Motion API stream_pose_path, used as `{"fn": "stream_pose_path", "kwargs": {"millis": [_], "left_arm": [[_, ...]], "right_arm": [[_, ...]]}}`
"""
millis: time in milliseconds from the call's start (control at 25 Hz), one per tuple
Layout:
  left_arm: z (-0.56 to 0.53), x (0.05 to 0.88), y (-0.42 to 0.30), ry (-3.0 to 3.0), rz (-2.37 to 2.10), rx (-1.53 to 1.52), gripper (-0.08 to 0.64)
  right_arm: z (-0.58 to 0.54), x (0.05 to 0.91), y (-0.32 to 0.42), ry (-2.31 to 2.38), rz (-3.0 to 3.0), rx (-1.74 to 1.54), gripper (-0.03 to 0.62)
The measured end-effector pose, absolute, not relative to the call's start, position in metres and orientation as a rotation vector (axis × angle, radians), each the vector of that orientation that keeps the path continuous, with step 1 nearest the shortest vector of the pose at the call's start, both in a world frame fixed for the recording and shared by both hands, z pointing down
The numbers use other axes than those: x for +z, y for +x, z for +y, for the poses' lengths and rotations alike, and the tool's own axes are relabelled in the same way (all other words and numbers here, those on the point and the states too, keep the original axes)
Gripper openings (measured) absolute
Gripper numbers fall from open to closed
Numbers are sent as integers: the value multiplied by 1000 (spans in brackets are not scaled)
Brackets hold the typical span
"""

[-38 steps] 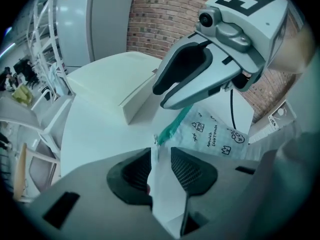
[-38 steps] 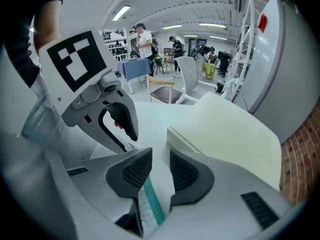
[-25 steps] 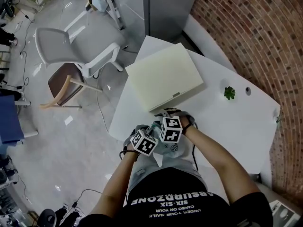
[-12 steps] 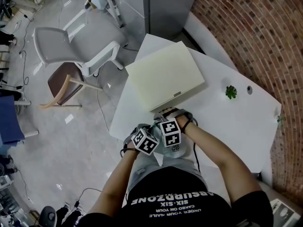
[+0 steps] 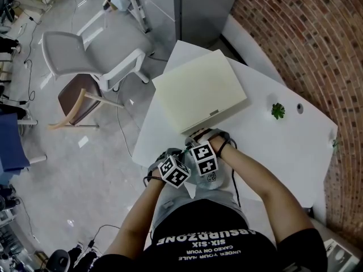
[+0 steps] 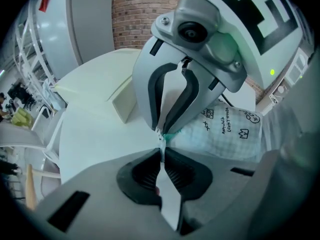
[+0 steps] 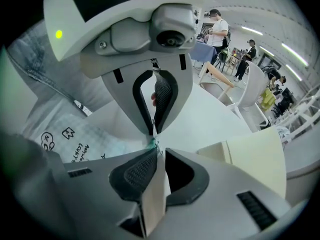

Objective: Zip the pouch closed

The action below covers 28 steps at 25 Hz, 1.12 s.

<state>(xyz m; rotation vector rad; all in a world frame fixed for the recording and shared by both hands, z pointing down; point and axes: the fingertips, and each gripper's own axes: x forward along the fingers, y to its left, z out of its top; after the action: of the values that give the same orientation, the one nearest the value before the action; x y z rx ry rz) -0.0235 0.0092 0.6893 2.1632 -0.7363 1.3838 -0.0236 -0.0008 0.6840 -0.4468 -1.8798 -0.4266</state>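
Mostly hidden in the head view, the pouch (image 5: 211, 179) lies at the 6 o'clock edge of the white counter (image 5: 272, 146), close to the person's body. A marker cube (image 5: 174, 171) on the left and another cube (image 5: 204, 158) on the right cover both sets of tips there, so no grip can be read from above. The left gripper view settles it. The left claw (image 6: 162, 148) is pressed together on a thin white edge at the pouch's end. The checked, doodle-printed cloth spreads toward 3 o'clock and is cut off by the claw's own body. The right claw (image 7: 157, 151) meets it tip to tip. Its jaws have just been closing, and they pinch a small teal-and-white bit of the same end, too small to say which part of the zip it is. Only the right gripper view shows people (image 7: 217, 24) standing far off at 1 o'clock. Only the head view shows the cream box (image 5: 198, 89) whole at 12 o'clock and a small green plant (image 5: 277, 111) at 2 o'clock.
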Motion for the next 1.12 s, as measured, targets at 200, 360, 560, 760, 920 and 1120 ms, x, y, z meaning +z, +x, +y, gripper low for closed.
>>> {"fn": "stream_pose_path", "kwargs": {"millis": [200,360,560,760,920,1120], "left_arm": [[10,689,-24,2170,-746,1393,29],[10,689,-24,2153,-741,1386,29],[9,690,-24,2112,-755,1372,28],[9,691,-24,2101,-751,1360,26],[7,692,-26,2080,-744,1367,26],[7,691,-24,2064,-749,1331,25]], "right_arm": [[-2,687,-26,-492,-1837,-476,41],[1,688,-23,-518,-1827,-508,15],[3,689,-19,-514,-1827,-540,2],[3,689,-16,-547,-1796,-599,0],[3,685,-14,-560,-1784,-629,0],[4,683,-11,-558,-1795,-626,0]]}}
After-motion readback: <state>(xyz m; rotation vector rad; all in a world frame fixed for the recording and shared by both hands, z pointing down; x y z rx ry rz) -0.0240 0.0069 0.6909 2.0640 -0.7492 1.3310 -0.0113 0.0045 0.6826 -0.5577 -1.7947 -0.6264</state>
